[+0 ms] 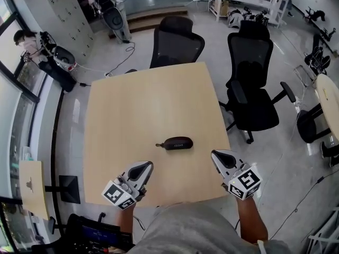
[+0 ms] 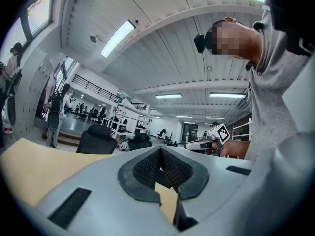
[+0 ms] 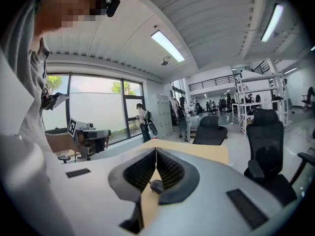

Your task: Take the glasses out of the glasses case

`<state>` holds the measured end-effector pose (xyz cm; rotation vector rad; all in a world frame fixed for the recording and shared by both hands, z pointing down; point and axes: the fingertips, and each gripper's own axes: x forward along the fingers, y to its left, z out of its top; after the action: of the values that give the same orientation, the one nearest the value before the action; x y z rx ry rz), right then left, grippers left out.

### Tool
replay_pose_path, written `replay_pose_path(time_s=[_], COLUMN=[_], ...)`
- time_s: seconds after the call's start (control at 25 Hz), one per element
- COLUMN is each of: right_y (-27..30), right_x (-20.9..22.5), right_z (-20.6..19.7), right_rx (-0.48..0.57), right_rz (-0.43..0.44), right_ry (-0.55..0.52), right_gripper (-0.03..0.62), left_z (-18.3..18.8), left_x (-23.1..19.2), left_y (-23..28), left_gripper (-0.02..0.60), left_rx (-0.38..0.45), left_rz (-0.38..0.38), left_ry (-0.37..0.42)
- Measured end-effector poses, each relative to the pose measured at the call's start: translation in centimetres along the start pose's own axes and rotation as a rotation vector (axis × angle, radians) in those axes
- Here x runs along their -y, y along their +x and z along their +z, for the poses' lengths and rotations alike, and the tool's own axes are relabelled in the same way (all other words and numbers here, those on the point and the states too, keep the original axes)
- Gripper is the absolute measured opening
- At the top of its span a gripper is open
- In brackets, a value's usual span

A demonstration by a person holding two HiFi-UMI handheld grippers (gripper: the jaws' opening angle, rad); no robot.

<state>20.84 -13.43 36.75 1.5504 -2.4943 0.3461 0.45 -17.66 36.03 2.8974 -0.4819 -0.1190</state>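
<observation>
Pressing shut on nothing, the jaws of my left gripper (image 1: 144, 166) and right gripper (image 1: 216, 155) sit low in the frame, one on either side of the case (image 1: 177, 143); I judge them poised to approach it. Case: dark, slim, oval, closed, a small tab at its left end, lying below centre on the table (image 1: 143, 94); glasses not visible.

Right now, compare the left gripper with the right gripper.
The left gripper hovers over the table, near its front edge; the right gripper hangs mostly beyond the table's right edge. The left gripper angles toward the glasses case from its left, the right gripper from its right. Both are shut, empty, and clear of it.
</observation>
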Motion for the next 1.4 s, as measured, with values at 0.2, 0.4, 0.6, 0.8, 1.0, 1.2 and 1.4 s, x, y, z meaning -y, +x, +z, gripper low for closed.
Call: replay_pose_path(time_s=[0.2,0.4,0.6,0.8,1.0,1.2,1.4], right_y=[2.9,5.5,6.0,9.9,12.8,16.0,18.7], right_x=[1.0,2.2,3.9,3.0,4.0,4.2,5.3], right_z=[-0.1,-0.3,-1.5,-4.9,-7.4,-9.9,-12.7], right_rx=[-0.013,-0.038,-0.062,-0.119,-0.187,-0.245,-0.31], right_rz=[0.011,0.027,0.044,0.052,0.07,0.104,0.098], right_ry=[0.008,0.015,0.035,0.067,0.093,0.121,0.142], right_gripper=[0.008,0.008,0.008,0.008,0.008,0.008,0.008], left_z=[-1.2,-2.3,-4.4,-8.3,-12.9,-17.4,-20.7], left_x=[-2.7,-4.9,-5.5,-8.5,-10.7,-12.6,-14.4], left_y=[0.5,1.8,4.9,4.9,6.7,7.6,9.6], left_gripper=[0.006,0.006,0.006,0.006,0.006,0.006,0.006], left_rx=[-0.011,-0.024,-0.051,-0.096,-0.201,-0.292,-0.336], left_rz=[0.015,0.017,-0.006,-0.018,-0.027,-0.033,-0.052], left_ry=[-0.022,-0.043,-0.067,-0.068,-0.048,-0.061,-0.082])
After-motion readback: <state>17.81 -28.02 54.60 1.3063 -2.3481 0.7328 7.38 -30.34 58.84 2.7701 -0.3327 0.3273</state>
